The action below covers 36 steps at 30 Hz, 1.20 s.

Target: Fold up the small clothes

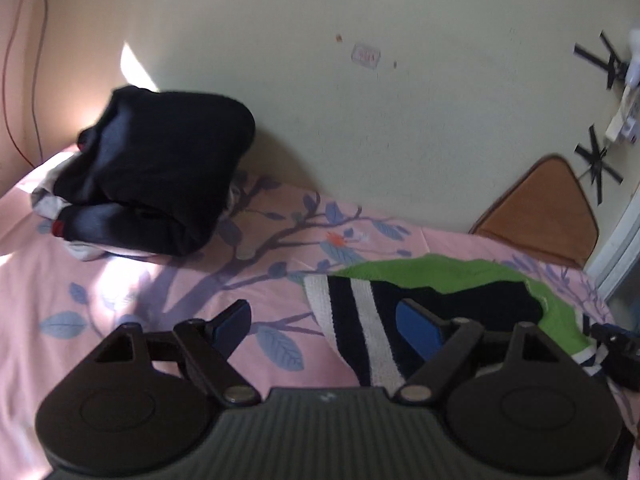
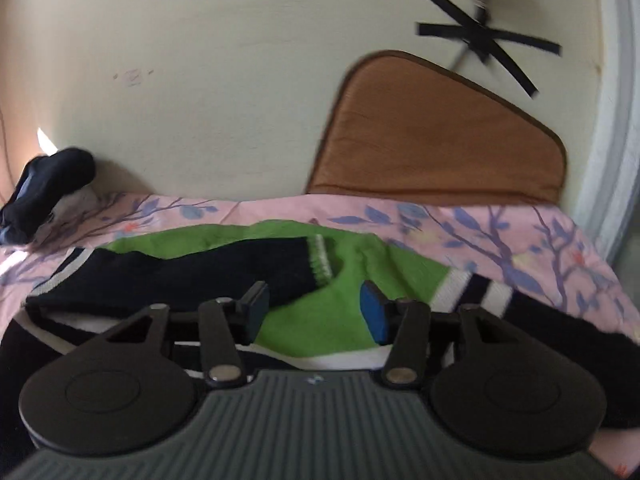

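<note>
Left wrist view: left gripper (image 1: 326, 326) fingers apart over the bed (image 1: 120, 280); right gripper (image 2: 316, 306) fingers apart, seemingly holding nothing, above the green sweater (image 2: 316, 320) near the bed's front edge.

Home bedroom, pink floral bedsheet (image 1: 120, 280), brown cushion (image 2: 436, 140) against cream wall (image 1: 320, 80)
</note>
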### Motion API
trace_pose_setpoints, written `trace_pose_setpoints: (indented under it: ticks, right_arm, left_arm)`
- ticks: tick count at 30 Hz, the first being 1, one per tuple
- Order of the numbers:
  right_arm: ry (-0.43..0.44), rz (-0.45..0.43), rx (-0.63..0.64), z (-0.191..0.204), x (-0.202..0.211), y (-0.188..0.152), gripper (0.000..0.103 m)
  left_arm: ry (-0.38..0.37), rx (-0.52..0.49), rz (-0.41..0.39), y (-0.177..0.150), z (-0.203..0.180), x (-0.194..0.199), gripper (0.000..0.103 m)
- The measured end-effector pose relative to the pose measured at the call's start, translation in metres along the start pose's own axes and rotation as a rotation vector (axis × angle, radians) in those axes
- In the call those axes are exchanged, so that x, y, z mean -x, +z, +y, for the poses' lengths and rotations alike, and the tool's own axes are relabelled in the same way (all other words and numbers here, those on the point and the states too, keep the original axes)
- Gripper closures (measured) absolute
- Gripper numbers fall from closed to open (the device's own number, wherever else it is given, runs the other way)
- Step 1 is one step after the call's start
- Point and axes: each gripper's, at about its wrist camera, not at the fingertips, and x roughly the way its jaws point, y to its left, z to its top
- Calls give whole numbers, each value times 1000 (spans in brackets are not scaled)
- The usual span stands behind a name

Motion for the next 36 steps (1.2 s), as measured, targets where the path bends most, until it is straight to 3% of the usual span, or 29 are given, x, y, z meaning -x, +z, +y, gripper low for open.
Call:
trace_pose_setpoints:
  ticks: [3, 6, 8, 9, 11, 12, 13, 16, 17, 19, 21, 22, 24, 26, 28, 30, 34, 36]
  right_arm:
    - [39, 5, -141, -22, -7, 5, 50]
    - [66, 11, -195, -22, -25, 14, 50]
    - [63, 34, -199, -23, -46, 19, 50]
    - [70, 57, -207, -20, -61, 22, 51]
    - [87, 103, -208, -16, -83, 26, 59]
    - [87, 131, -189, -11, -93, 27, 81]
    - [74, 157, -172, -6, -101, 27, 94]
    - [65, 93, -207, -8, -81, 29, 97]
    - [62, 57, -209, -10, -66, 30, 97]
    - [23, 19, -193, -14, -41, 23, 97]
    - [-7, 67, -152, -19, -31, 10, 93]
    - [-13, 90, -145, -24, -28, 4, 91]
    - [-54, 57, -194, -48, -4, -9, 89]
    - [-63, -13, -349, -86, 29, -23, 83]
    - [-89, -78, -530, -124, 63, -42, 82]
    - [-145, -111, -662, -157, 91, -61, 82]
    - [-246, -108, -841, -199, 114, -87, 81]
    - [-223, -124, -986, -218, 115, -98, 78]
  left_arm:
    - [-1, 37, 100, -2, 0, -38, 28]
    - [-14, 82, 103, -7, 4, -50, 40]
    - [-16, 68, 98, -10, 0, -53, 65]
    - [-12, 56, 90, -10, -4, -55, 71]
    - [18, 30, 65, -10, -11, -56, 88]
    - [34, 14, 42, -9, -15, -55, 90]
    - [50, 2, 13, -6, -18, -54, 92]
    - [97, -49, -82, -8, -25, -49, 93]
    - [128, -76, -102, -12, -27, -50, 100]
    - [168, -87, -71, -12, -28, -58, 100]
    - [160, -83, -52, -10, -26, -61, 94]
    - [152, -77, -52, -10, -23, -60, 93]
    - [131, -50, -94, -12, -16, -50, 91]
    - [92, -17, -162, -16, -9, -34, 81]
    - [67, -4, -200, -16, -12, -23, 79]
    - [-19, -1, -233, -12, -20, -11, 79]
    - [-135, -115, -247, -17, -56, -5, 74]
    - [-136, -184, -226, -26, -68, -12, 74]
